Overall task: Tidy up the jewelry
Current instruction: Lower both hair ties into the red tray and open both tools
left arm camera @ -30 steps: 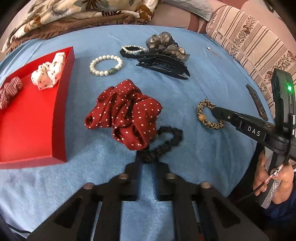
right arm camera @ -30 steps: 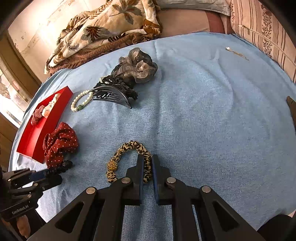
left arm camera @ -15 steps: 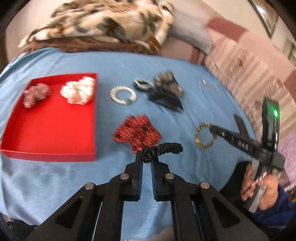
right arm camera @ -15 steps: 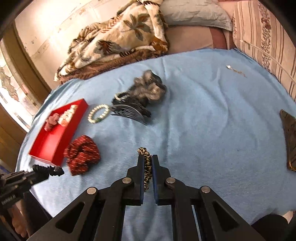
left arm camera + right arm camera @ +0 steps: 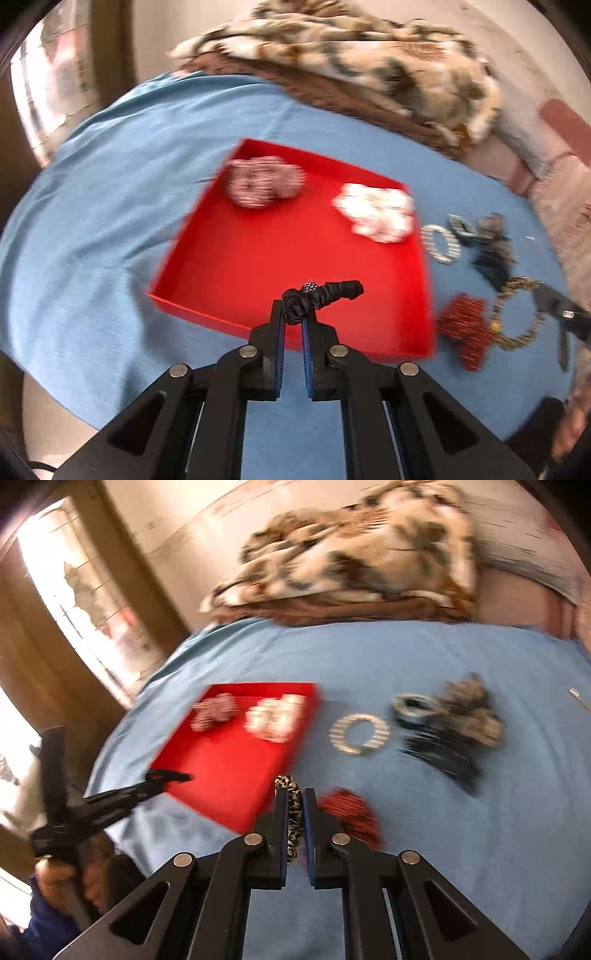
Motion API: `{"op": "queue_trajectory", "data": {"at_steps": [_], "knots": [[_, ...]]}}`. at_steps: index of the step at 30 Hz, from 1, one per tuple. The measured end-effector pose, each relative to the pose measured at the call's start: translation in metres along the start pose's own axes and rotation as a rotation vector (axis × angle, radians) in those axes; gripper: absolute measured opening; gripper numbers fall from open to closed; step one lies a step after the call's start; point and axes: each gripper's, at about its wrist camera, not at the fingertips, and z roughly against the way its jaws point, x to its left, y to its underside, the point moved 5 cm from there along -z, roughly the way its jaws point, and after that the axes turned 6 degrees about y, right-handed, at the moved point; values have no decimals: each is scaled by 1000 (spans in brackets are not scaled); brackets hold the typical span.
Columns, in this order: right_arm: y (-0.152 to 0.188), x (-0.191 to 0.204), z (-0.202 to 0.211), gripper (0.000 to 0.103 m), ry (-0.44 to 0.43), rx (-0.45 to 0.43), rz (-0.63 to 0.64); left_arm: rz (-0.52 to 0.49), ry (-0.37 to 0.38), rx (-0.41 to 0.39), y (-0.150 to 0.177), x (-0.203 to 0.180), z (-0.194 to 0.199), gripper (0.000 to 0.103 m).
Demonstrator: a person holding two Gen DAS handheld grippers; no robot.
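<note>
The left tool (image 5: 293,317) is clenched on a black scrunchie (image 5: 321,295), which is held above the lower edge of the red tray (image 5: 236,269) at the centre of the frame. The right tool (image 5: 295,805) is clenched on a leopard-print scrunchie (image 5: 293,812), seen just right of the tray's lower corner. Both pieces should be carried well over the bare red floor, away from the two scrunchies at the tray's upper edge, lowered close, and only then released, so nothing is dropped onto the blue bed cover (image 5: 110,206).
</note>
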Motion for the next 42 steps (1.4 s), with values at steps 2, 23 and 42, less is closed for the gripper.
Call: {"op": "queue_trajectory", "data": {"at_steps": [2, 23, 42], "knots": [[-8, 25, -18, 9, -26, 22, 29, 22, -44, 12, -2, 18, -8, 8], [24, 65, -129, 9, 53, 228, 130, 12, -120, -56, 0, 26, 2, 42], [25, 26, -55, 43, 76, 102, 55, -90, -228, -106, 7, -13, 42, 57]]}}
